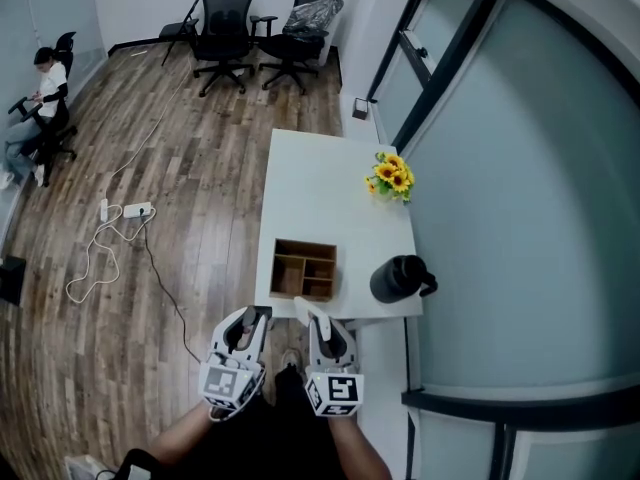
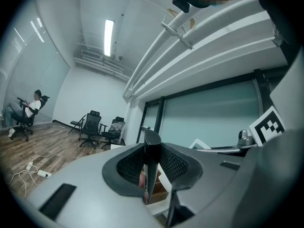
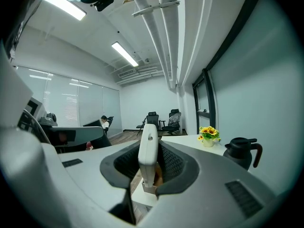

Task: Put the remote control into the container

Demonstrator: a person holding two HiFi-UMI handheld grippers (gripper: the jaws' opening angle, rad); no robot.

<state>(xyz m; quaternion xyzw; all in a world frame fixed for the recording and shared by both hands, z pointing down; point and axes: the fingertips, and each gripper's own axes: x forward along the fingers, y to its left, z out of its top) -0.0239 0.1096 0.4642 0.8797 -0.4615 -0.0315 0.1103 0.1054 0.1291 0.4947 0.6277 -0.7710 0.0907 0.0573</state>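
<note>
Remote controls stand clamped edge-up in both pairs of fingers: a white remote control [image 3: 147, 148] in the right gripper [image 1: 315, 324] and a black remote control [image 2: 152, 158] in the left gripper [image 1: 252, 321]. Both grippers hang just short of the near edge of the white worktop [image 1: 320, 183], where the wooden container [image 1: 303, 269] stands, its compartments seemingly empty. Pick-up looks done; reaching over the container, lowering and letting go are left.

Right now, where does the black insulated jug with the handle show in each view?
Head view: the black insulated jug at the white table's near right corner.
Left gripper view: not in it.
Right gripper view: right of centre, low.
Shared landmark: black office chairs at the far wall.
</note>
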